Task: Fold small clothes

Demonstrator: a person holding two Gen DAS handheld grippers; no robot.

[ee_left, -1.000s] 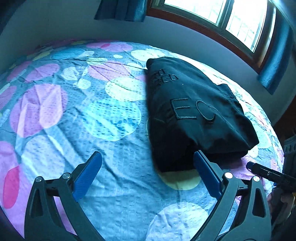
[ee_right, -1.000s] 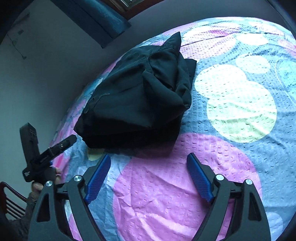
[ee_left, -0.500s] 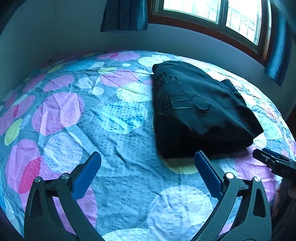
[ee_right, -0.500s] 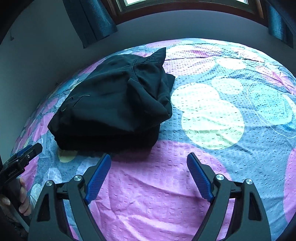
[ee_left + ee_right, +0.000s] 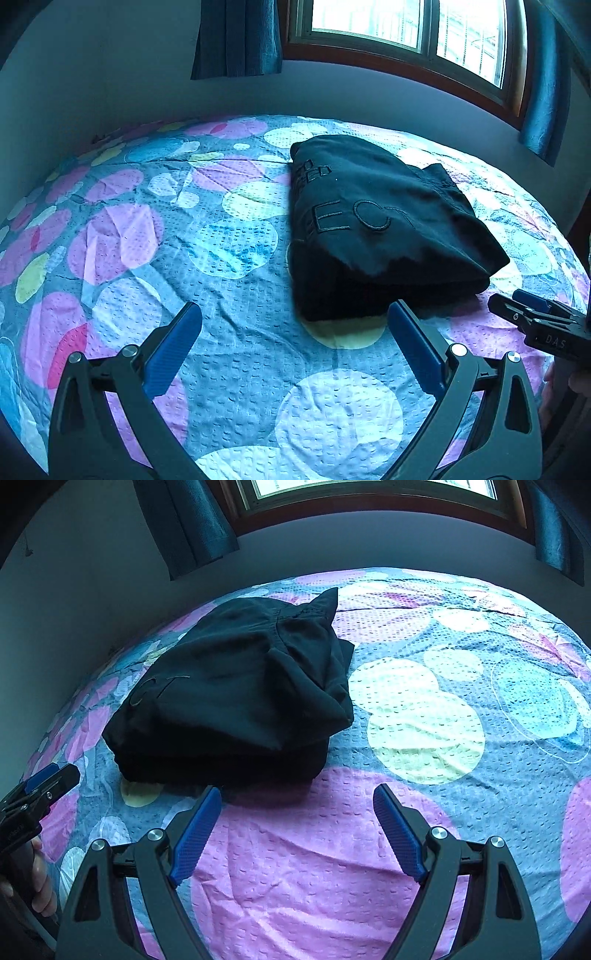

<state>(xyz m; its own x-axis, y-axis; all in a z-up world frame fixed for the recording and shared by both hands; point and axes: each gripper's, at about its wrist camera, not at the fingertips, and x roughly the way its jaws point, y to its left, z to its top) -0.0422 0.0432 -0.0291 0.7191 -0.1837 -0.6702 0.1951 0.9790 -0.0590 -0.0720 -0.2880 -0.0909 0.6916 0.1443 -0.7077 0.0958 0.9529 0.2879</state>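
A black garment (image 5: 376, 229) with stitched letters lies folded in a thick bundle on the bed; it also shows in the right wrist view (image 5: 243, 694). My left gripper (image 5: 295, 314) is open and empty, held short of the bundle's near edge, its right finger close to that edge. My right gripper (image 5: 297, 794) is open and empty, just short of the bundle's near side. The right gripper's tip shows at the right edge of the left wrist view (image 5: 532, 314). The left gripper's tip shows at the left edge of the right wrist view (image 5: 44, 786).
The bed is covered with a sheet of coloured circles (image 5: 166, 258), also seen in the right wrist view (image 5: 443, 720). A grey wall (image 5: 110, 74), a window (image 5: 406, 33) and dark blue curtains (image 5: 236, 37) stand behind the bed.
Both grippers have drawn back and risen away from the folded garment, staying open. The garment has not moved.
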